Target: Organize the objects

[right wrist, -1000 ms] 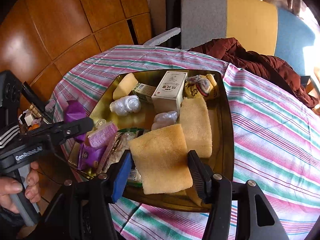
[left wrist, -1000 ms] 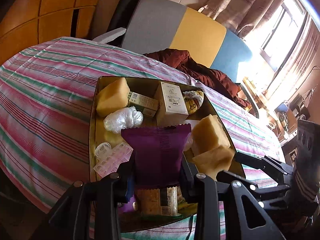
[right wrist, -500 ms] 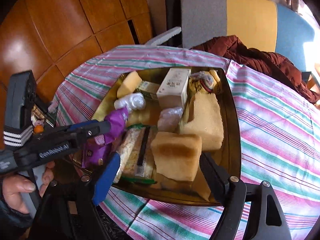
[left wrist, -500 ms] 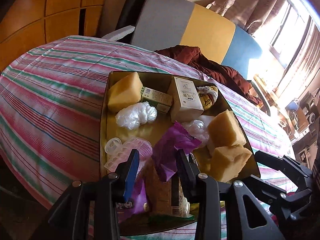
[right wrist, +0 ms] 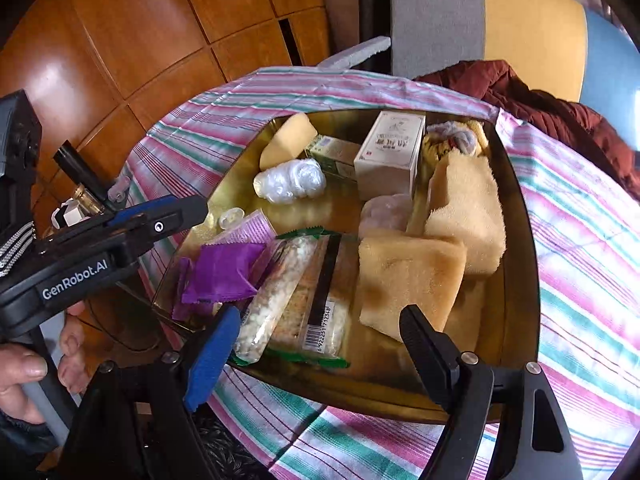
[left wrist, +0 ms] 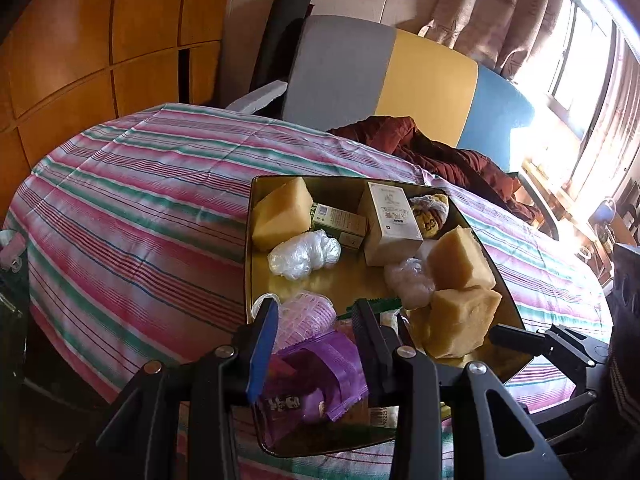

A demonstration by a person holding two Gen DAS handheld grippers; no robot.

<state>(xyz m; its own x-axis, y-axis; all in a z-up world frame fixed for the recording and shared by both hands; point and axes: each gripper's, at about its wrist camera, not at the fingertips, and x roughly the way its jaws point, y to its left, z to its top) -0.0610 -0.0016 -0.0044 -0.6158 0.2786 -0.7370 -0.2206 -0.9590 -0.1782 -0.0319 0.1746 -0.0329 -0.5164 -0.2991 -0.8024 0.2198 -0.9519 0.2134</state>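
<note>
A gold tray [right wrist: 516,240] on the striped table holds several items. My left gripper [left wrist: 316,306] stands slightly open over the tray's near left corner. A purple snack packet [left wrist: 316,368] lies loose under it, and no pad touches the packet [right wrist: 224,270]. My right gripper [right wrist: 318,316] hovers at the tray's front edge with its jaws opening. A yellow sponge [right wrist: 408,276] rests on the tray just past the black finger, free of both pads. A clear grain-bar packet [right wrist: 304,300] lies below the gap.
A second sponge [right wrist: 464,208], a sponge wedge [right wrist: 288,140], a white box [right wrist: 390,156], a green box [right wrist: 332,152] and a plastic wad [right wrist: 288,176] fill the tray's far half. A maroon garment [right wrist: 560,112] lies on the far right. A hand [right wrist: 24,368] holds the left gripper.
The left gripper let go of the purple packet, which dropped flat onto the tray. The right gripper opened and released the yellow sponge onto the tray.
</note>
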